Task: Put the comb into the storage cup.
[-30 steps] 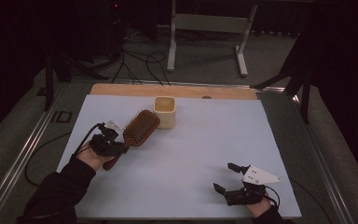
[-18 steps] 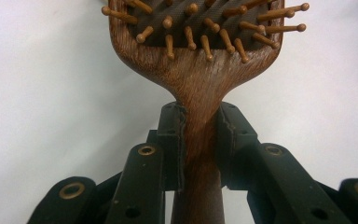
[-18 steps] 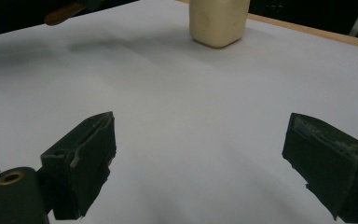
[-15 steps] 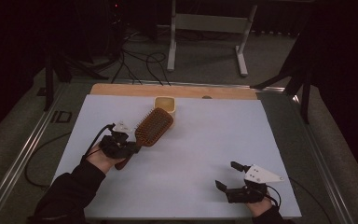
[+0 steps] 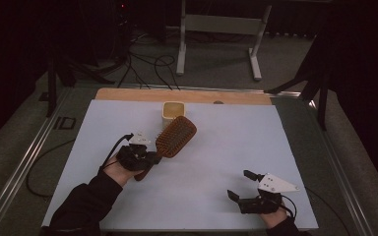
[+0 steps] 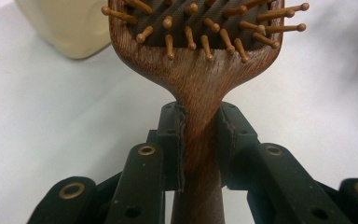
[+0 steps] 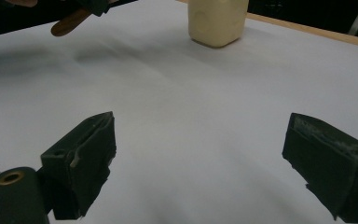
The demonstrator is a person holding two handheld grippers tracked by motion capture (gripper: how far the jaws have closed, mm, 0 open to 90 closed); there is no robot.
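A brown wooden hairbrush [image 5: 176,136] with peg bristles is held above the white sheet, its head close to a cream square cup [image 5: 173,110]. My left gripper [image 5: 150,159] is shut on the brush's handle. In the left gripper view the two pads clamp the wooden handle [image 6: 199,140], with the bristled head [image 6: 200,28] pointing away and the cream cup [image 6: 63,23] behind it at upper left. My right gripper [image 5: 239,186] rests low near the front right of the sheet, wide open, nothing between its pads [image 7: 84,154]. The right gripper view shows the cup [image 7: 217,18] far ahead.
A white sheet [image 5: 236,142] covers the table, with a wooden strip [image 5: 128,93] along its far edge. Metal rails run down both sides. Beyond the table stand a metal frame [image 5: 216,29] and floor cables [image 5: 142,64].
My left hand has carried the hairbrush rightward across the sheet, its head now in front of the cup. The right gripper has stayed in place.
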